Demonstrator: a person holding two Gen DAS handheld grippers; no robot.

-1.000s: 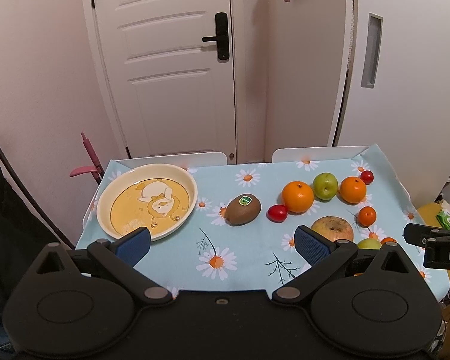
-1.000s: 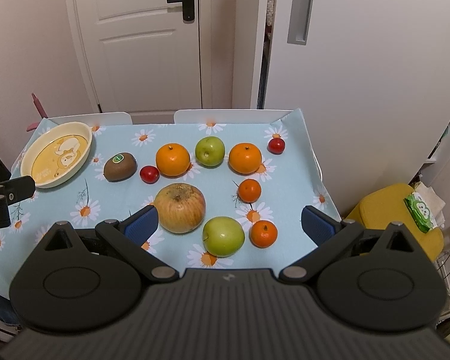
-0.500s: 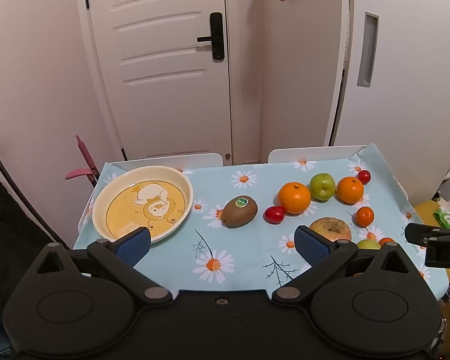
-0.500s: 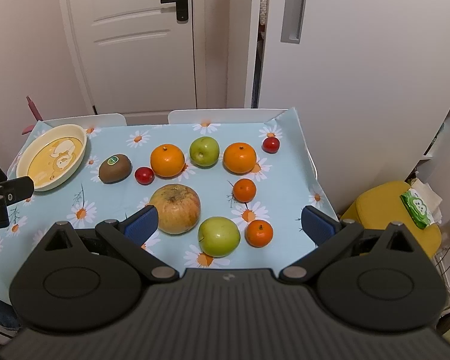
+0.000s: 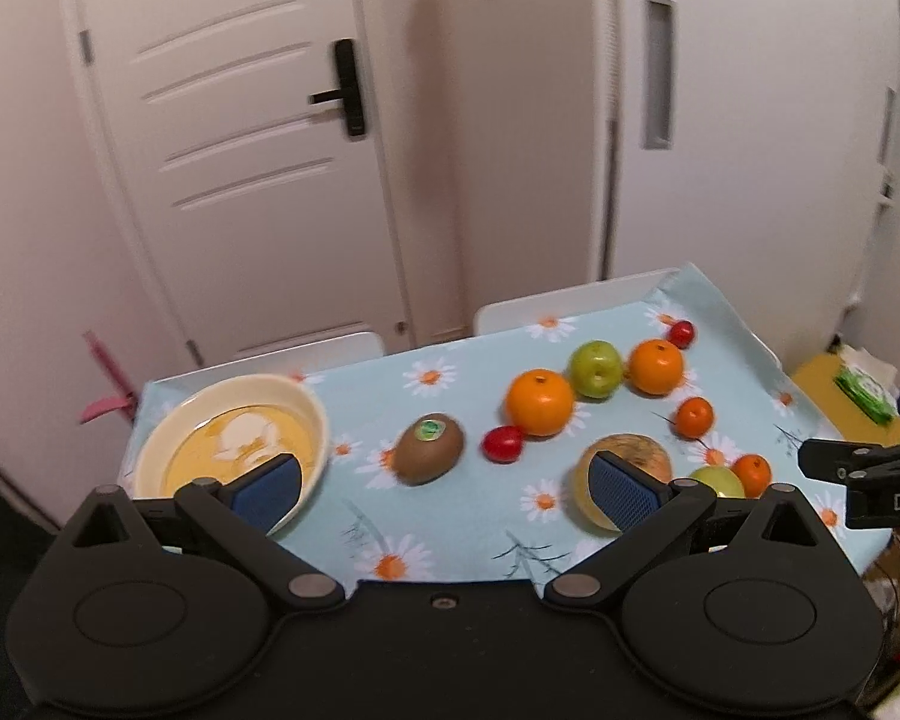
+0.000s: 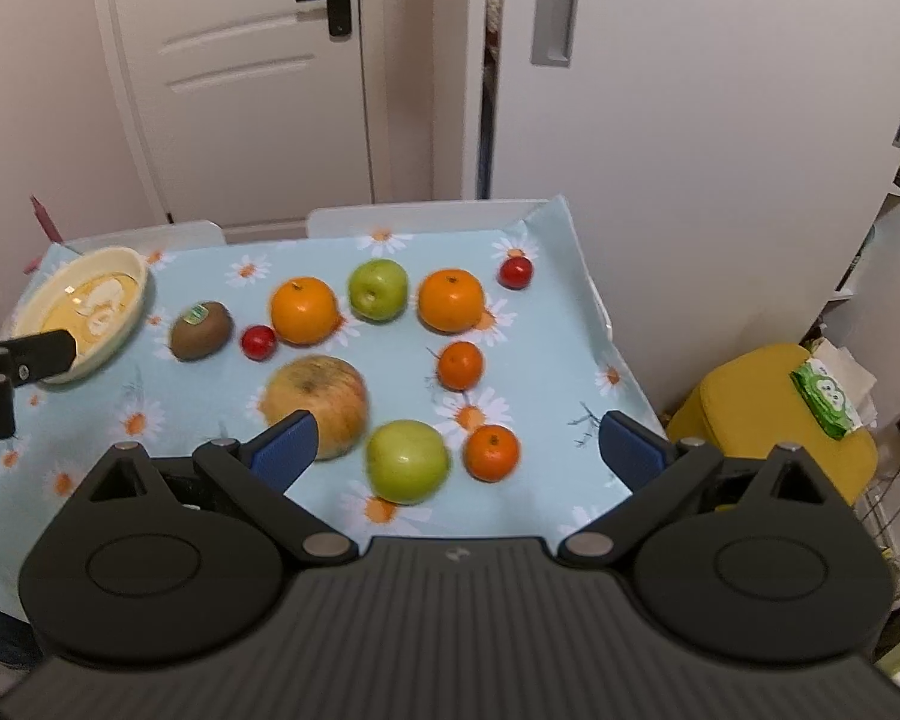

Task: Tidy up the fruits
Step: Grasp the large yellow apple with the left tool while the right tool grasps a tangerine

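Both your grippers are spread wide and empty. Your left gripper (image 5: 444, 489) has tilted and dropped closer since a second ago: the kiwi (image 5: 428, 449) now sits just past 12 o'clock between its pads, with the yellow bowl (image 5: 150, 450) at 10 o'clock behind the left pad. Your right gripper (image 6: 457, 449) has also come lower; the green apple (image 6: 407, 461) is dead centre, the big yellowish apple (image 6: 318, 393) at 10 o'clock. All fruit remains on the daisy tablecloth (image 6: 540, 330), none in the bowl.

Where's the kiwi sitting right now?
The kiwi lies on the tablecloth in the left half of the right wrist view, between the yellow bowl and the small red fruit, touching neither.
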